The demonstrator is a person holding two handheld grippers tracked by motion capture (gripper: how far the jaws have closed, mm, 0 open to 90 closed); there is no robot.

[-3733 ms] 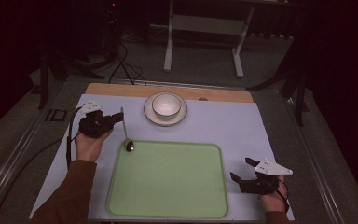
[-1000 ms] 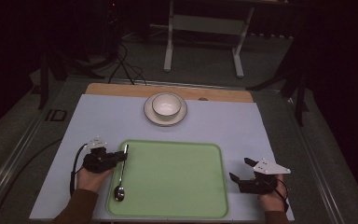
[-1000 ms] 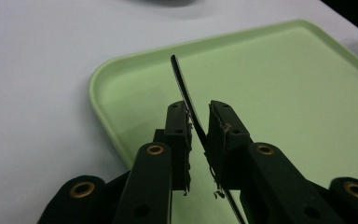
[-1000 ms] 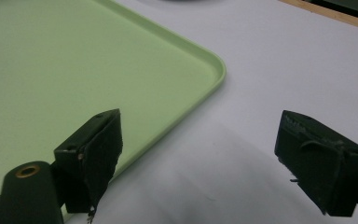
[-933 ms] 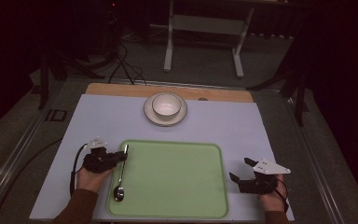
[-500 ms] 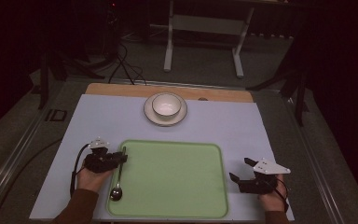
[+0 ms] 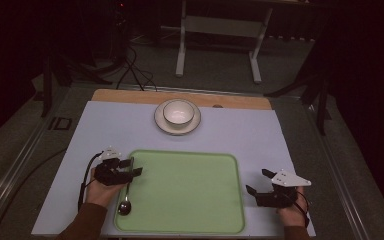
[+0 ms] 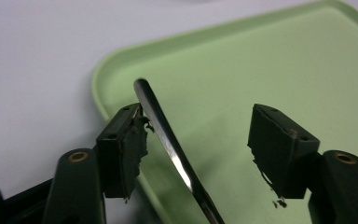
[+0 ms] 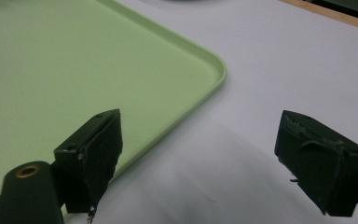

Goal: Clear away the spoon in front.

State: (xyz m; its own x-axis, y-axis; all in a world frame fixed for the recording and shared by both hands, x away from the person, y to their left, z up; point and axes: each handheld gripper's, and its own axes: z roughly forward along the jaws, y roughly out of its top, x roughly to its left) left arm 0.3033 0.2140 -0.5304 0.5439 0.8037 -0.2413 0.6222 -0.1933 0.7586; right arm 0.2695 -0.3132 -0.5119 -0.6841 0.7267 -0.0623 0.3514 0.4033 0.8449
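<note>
A metal spoon lies along the left rim of the green tray, its bowl toward the near edge. My left gripper sits over the handle's far end. Its jaws have just been opening and now stand wide, with the spoon handle between them, close beside the left pad and well apart from the right one. Nothing presses on the handle in the left gripper. My right gripper rests open and empty on the mat by the tray's right edge, and its view shows the tray corner.
A white bowl stands on a plate at the back middle of the pale mat. A wooden strip runs along the table's far edge. Cables and stand legs lie on the floor beyond.
The left gripper carried the spoon from the mat left of the bowl to the tray's left rim. Its jaws then parted from the handle. The right gripper has not moved.
</note>
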